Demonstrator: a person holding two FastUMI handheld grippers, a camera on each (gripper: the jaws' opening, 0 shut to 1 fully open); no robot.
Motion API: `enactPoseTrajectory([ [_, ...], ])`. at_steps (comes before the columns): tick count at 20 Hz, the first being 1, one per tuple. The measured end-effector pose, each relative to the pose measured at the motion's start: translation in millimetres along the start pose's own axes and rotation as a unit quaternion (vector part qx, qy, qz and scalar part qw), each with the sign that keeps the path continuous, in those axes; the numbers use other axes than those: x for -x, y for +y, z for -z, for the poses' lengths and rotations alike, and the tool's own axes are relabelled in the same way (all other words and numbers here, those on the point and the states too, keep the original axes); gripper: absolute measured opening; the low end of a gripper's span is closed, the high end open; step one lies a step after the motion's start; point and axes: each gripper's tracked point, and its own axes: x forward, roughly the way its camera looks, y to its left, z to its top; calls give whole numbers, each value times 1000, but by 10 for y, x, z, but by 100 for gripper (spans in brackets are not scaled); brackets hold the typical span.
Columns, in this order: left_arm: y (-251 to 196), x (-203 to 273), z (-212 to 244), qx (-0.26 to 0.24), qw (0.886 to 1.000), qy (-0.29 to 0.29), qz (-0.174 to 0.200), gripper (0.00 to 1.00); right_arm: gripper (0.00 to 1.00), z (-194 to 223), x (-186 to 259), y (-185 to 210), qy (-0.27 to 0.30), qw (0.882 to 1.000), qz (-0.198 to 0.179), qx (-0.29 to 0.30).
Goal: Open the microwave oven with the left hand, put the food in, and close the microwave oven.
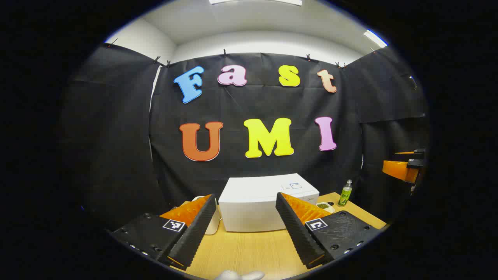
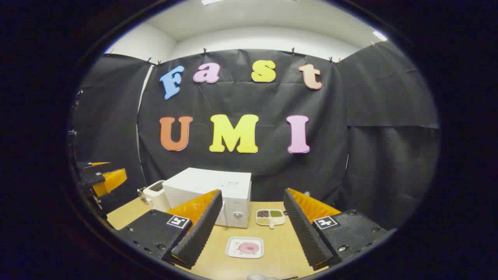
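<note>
One wooden desk [image 2: 280, 252] carries one white microwave oven [image 2: 210, 190], door shut, standing near the back wall; in the right gripper view a white toaster [image 2: 155, 196] touches or sits just beside its left side. In front of the microwave's control side lies one white square plate with pink food [image 2: 246, 247], and just right of the microwave sit one small three-part dish of seeds [image 2: 270, 217] and one green bottle [image 1: 345, 193]. The left claw [image 1: 246, 225] and right claw [image 2: 253, 227] both hang spread wide, gripping nothing, short of the microwave.
</note>
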Motion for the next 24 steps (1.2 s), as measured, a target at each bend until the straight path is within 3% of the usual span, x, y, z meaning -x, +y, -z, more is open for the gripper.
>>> enactPoseTrajectory([
  [2, 16, -7, -17, -1, 1000, -2, 0, 96, 100, 14, -18, 7, 2, 1000, 0, -3],
  [9, 51, -84, -11, -3, 1000, -6, -3, 96, 96, 33, -79, 7, 4, 1000, 0, -2],
  [10, 63, -107, -8, -2, 1000, -7, -3, 96, 100, 34, -90, 8, 4, 1000, 0, -2],
  [12, 25, -146, 2, 0, 1000, -7, -1, 96, 96, 49, -123, 0, 6, 1000, -1, -2],
  [15, -35, -238, 45, -9, 1000, -8, 0, 96, 100, 93, -172, -28, 12, 1000, -4, -5],
  [24, -1051, -821, 755, 8, 997, 29, 77, 96, 96, 124, -168, -480, 26, 999, 24, -11],
])
